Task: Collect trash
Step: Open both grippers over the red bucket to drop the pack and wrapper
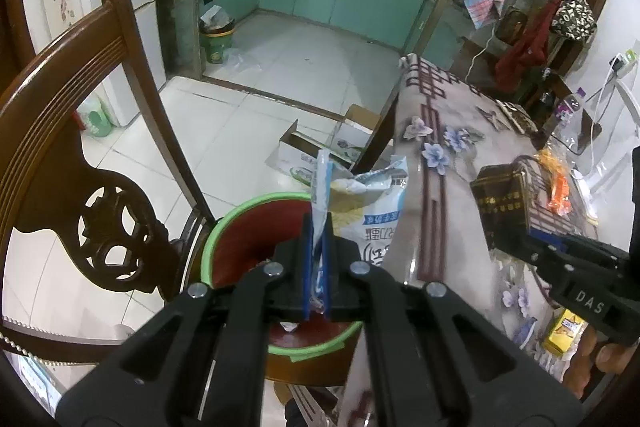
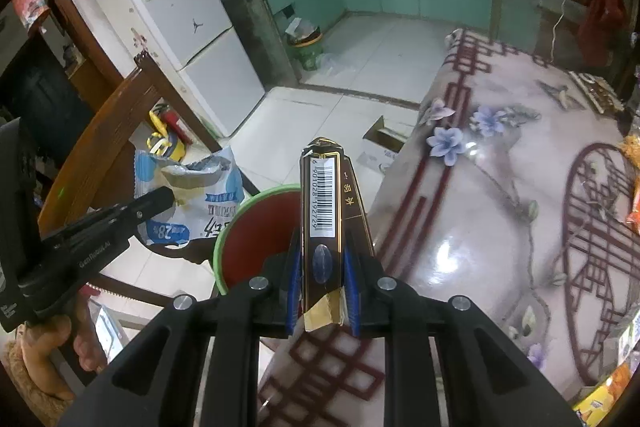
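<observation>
Both tongs are clamped tight on rubbish. The left gripper (image 1: 316,247) pinches the edge of a torn white-and-blue snack bag (image 1: 376,211), which stands up past its tips and billows off to its right. The right gripper (image 2: 322,259) is closed across a dark, gold-edged carton (image 2: 330,203) with a barcode, standing straight out between its 2 blue pads (image 2: 294,279).

The red bin (image 1: 244,235) with the green rim sits just below and ahead of both tips, beside the table (image 2: 480,227) edge and close to the wooden chair (image 1: 60,131).

To do the drop well, I'd say bring each item fully over the mouth before letting go, bag first. The bag is wide and floppy, so it could catch the rim; lower it well inside.
</observation>
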Available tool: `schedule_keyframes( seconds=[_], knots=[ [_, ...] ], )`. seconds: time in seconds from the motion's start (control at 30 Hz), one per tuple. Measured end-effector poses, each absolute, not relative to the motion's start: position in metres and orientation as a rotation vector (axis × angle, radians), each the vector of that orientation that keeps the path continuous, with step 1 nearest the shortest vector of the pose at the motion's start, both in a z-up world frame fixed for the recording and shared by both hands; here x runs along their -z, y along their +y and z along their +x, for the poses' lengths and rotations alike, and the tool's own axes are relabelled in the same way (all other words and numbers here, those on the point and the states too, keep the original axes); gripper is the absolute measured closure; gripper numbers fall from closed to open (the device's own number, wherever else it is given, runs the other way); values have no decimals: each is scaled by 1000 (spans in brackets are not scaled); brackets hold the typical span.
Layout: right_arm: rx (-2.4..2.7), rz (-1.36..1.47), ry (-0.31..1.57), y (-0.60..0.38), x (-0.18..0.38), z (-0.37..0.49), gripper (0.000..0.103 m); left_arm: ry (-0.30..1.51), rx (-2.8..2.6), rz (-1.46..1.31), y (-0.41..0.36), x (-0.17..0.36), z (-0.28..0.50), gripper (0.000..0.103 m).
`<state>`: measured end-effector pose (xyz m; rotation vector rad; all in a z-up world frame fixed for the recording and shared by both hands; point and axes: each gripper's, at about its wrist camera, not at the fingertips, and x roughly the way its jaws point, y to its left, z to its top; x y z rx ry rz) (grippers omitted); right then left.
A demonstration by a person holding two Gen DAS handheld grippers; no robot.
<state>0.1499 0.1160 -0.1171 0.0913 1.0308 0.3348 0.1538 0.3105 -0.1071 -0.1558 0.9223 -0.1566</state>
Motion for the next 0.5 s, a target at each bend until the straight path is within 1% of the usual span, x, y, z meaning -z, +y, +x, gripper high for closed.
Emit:
schedule_keyframes(
  seconds=[0.5],
  knots=[
    [-395, 53, 1144, 156, 158, 181, 85, 1004, 124, -160, 328, 142, 191, 100]
  ],
)
